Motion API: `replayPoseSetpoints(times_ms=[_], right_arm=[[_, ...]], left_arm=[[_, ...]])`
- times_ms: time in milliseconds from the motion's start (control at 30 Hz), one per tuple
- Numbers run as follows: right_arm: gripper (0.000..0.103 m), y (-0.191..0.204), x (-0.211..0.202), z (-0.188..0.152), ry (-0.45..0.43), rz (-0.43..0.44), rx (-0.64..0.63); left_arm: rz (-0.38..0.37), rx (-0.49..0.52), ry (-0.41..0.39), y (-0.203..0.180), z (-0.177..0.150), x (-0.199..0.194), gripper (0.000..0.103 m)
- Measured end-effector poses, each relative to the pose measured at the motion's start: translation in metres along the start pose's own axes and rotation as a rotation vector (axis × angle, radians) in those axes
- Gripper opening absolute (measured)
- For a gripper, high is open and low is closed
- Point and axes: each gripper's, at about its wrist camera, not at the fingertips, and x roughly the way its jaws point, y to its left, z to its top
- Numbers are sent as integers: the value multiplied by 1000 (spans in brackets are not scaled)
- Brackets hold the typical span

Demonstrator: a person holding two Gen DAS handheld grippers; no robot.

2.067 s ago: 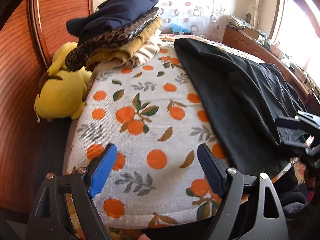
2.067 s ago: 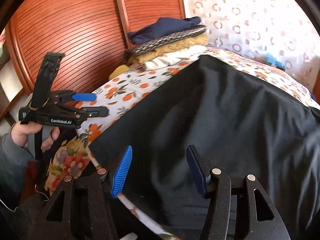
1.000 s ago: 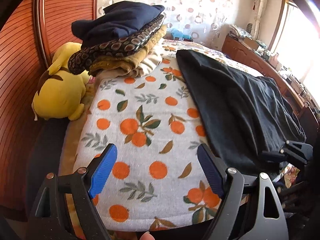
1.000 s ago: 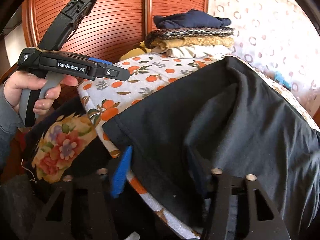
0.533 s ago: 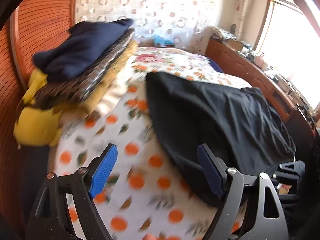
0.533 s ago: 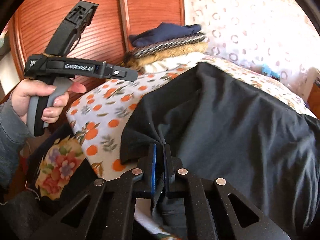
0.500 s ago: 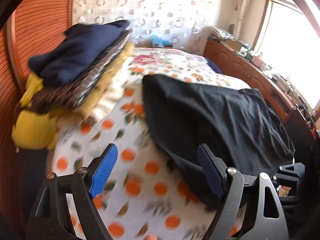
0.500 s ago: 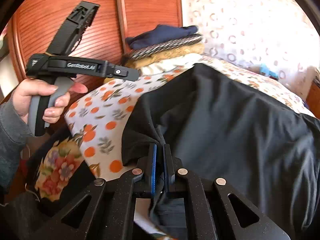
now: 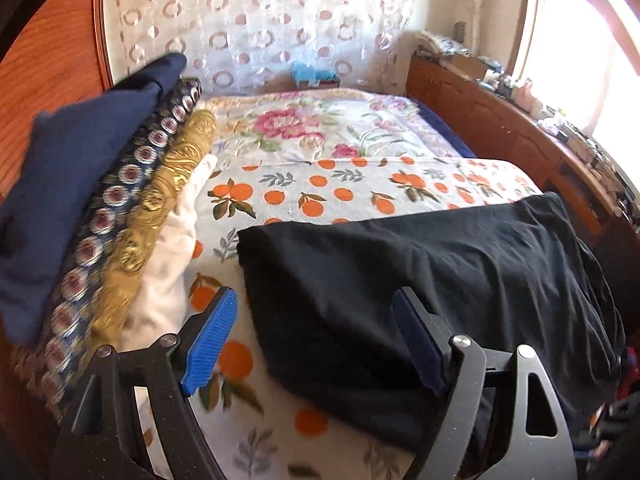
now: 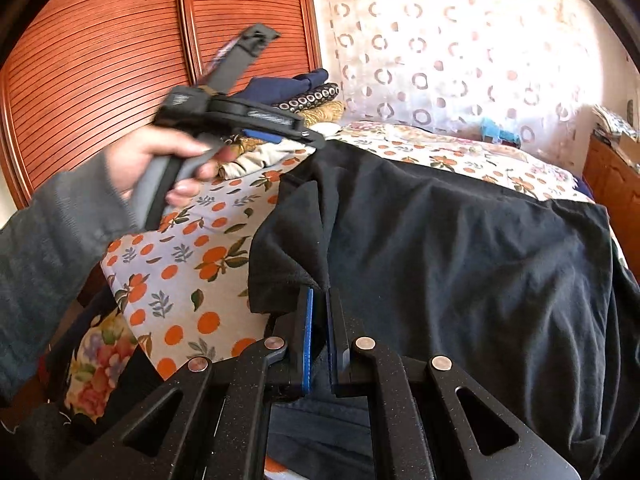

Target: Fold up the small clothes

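Observation:
A black garment (image 9: 440, 272) lies spread over an orange-print blanket (image 9: 320, 192) on the bed. My left gripper (image 9: 316, 320) is open and hovers over the garment's left edge near its far corner, with nothing pinched between its blue pads. My right gripper (image 10: 320, 292) is shut on the near hem of the black garment (image 10: 460, 260), and the cloth bunches into a raised fold at the jaws. In the right wrist view a person's hand (image 10: 160, 160) in a grey sleeve holds the left gripper above the garment's far left corner.
A stack of folded clothes (image 9: 100, 200) sits at the left on the blanket, also seen as the stack (image 10: 312, 92) against the slatted wooden panel (image 10: 100, 80). A floral quilt (image 9: 320, 128) lies beyond. A cluttered wooden dresser (image 9: 500, 128) runs along the right.
The right gripper shut on the garment's near hem and pulled it up slightly. The left gripper, still open, swept forward and right from the bare blanket to the garment's left edge.

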Motion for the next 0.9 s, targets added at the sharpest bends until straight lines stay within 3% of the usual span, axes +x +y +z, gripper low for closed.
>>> replayPoseSetpoints(times_ms=[267,467,600,667,733,900], right_arm=[[6,-4,7,-2,2,20,-2],[6,-10,10,-4,7,35,23],[6,-11,13,-5,11,40,36],[6,-12,12,-5,9,42,39],[6,-13,11,-6,5,47,45],[6,-15,5,-8,-10,48,45]], left_arm=[[4,-137,61,28,15,32,81],[25,-141,104,33,15,48,81],[10,-148,96,34,15,54,66],[7,-146,93,33,14,52,45],[-29,-155,100,31,14,51,14],[-19,-72,41,4,22,25,9]])
